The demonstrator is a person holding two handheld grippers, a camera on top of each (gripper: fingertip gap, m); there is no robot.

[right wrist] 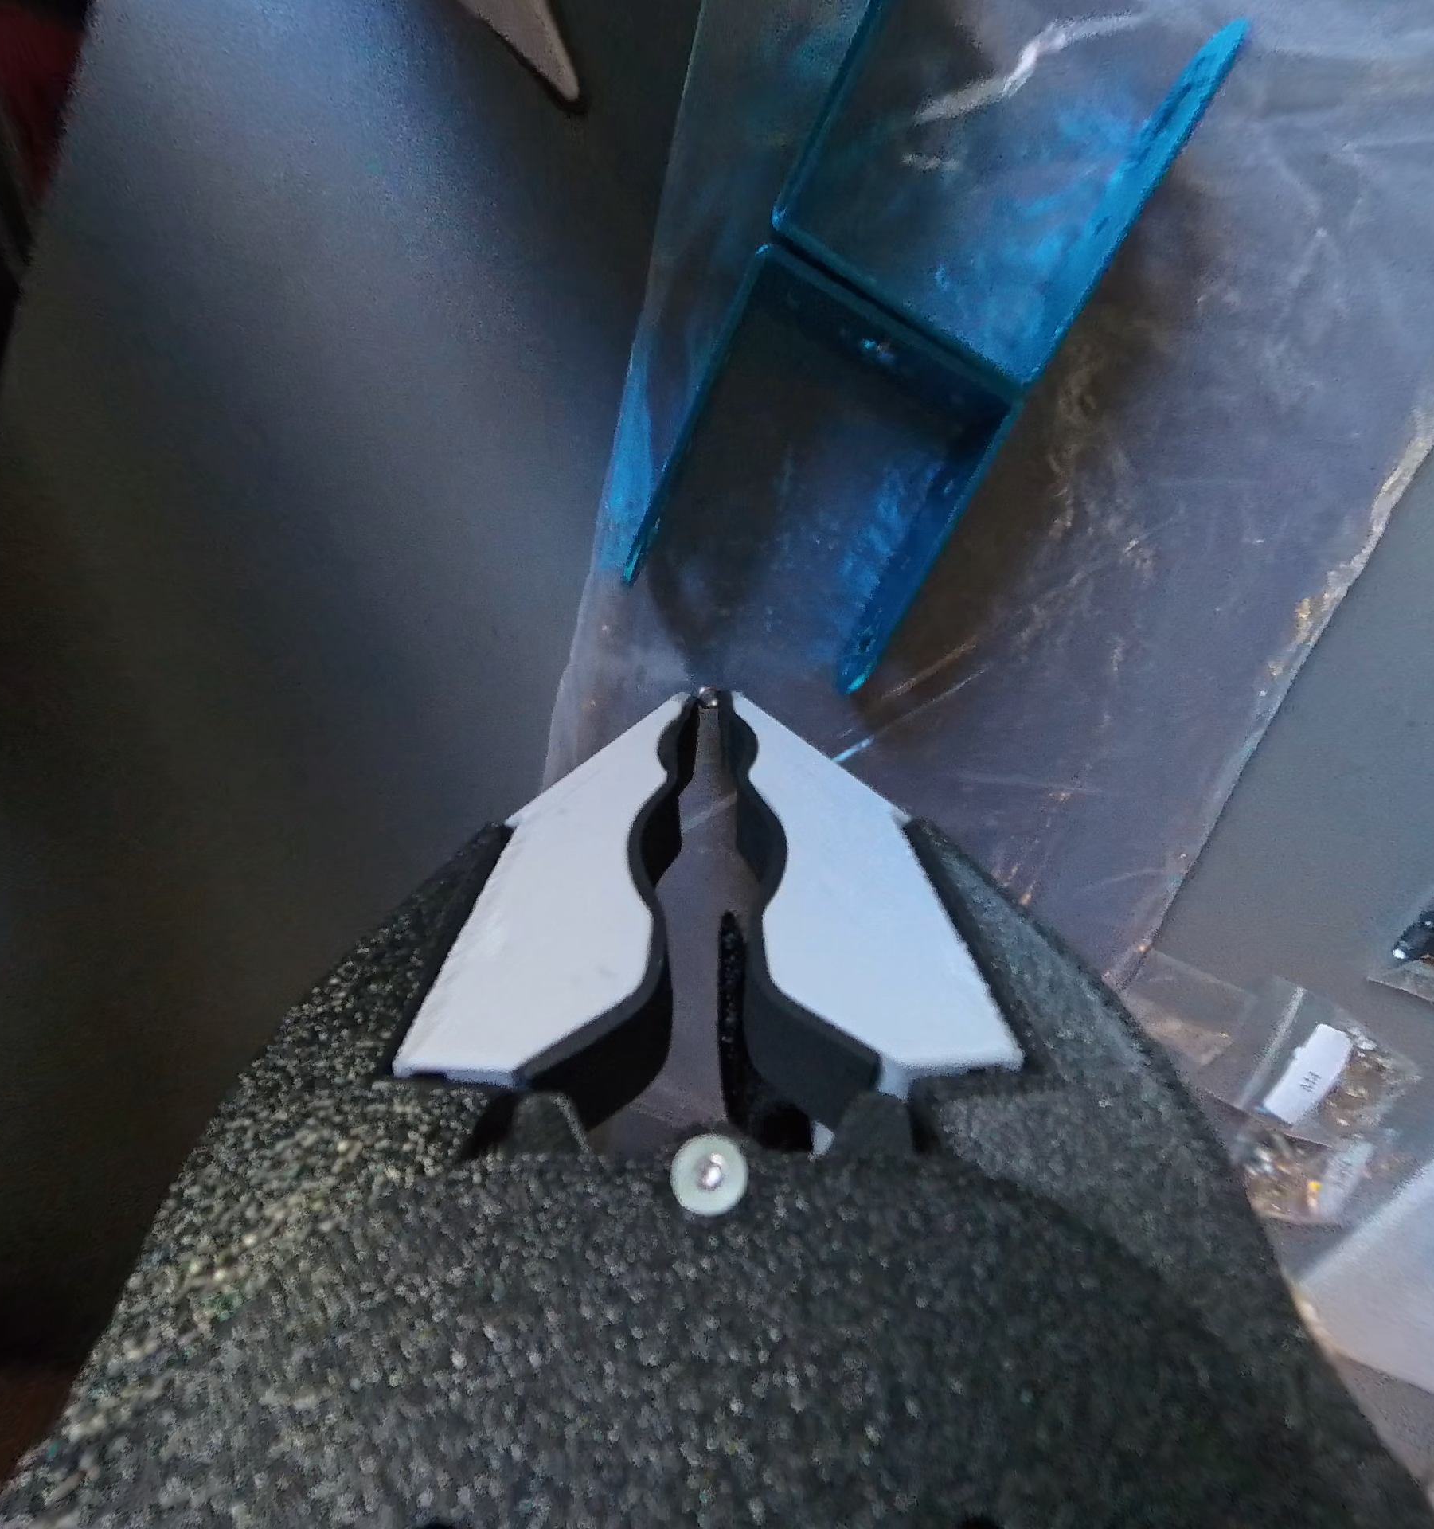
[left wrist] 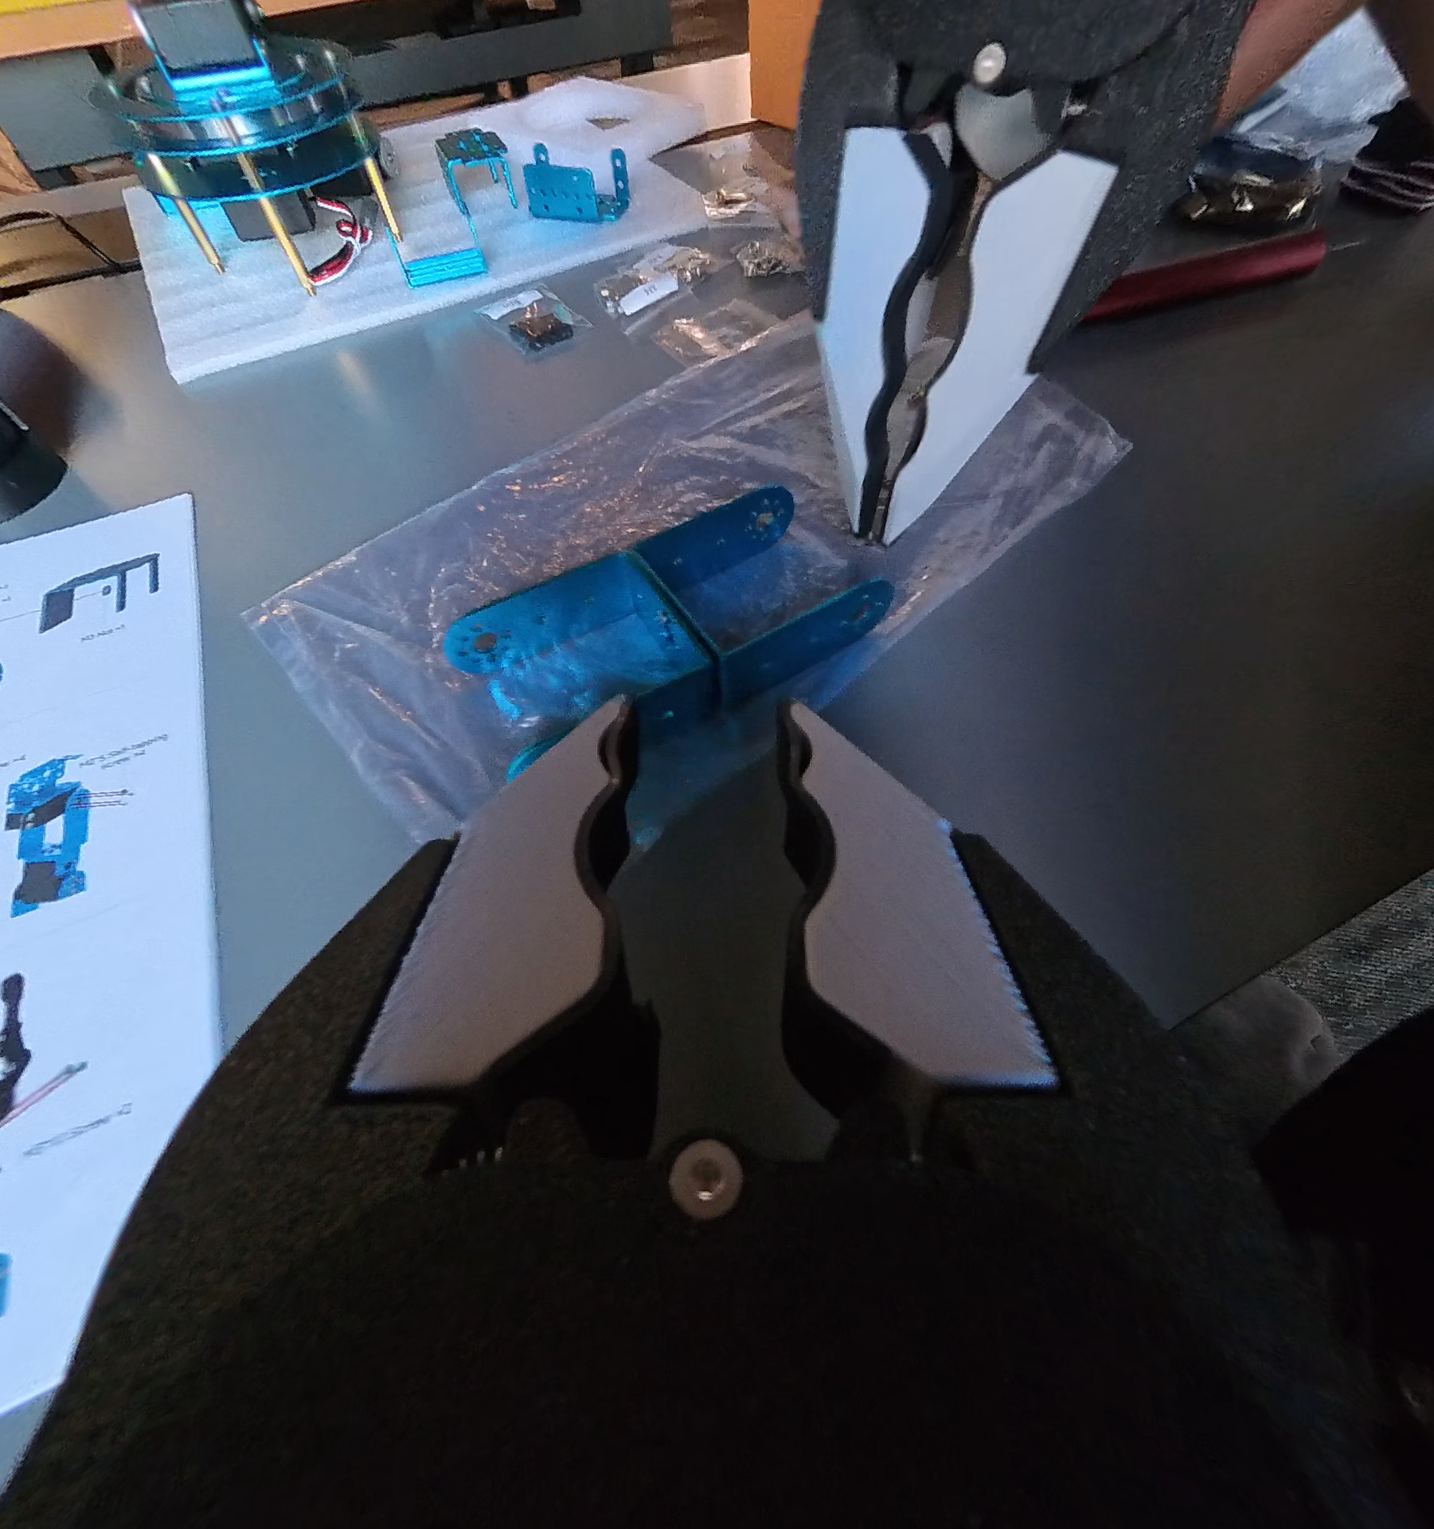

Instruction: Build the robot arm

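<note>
left gripper (left wrist: 705, 720): fingers spread, holding nothing, right up against the blue anodised metal double-U bracket (left wrist: 672, 629) on a clear plastic bag (left wrist: 415, 579); a bump could skid it.
right gripper (right wrist: 707, 699): pinched on a tiny silver screw (right wrist: 707, 697) at the bag, tip-only grip, might pop out.

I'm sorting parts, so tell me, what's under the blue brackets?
The blue brackets lie on a clear plastic bag, which is spread on the grey table. Through the bag only table shows. Whatever sits directly beneath the metal is covered.
</note>
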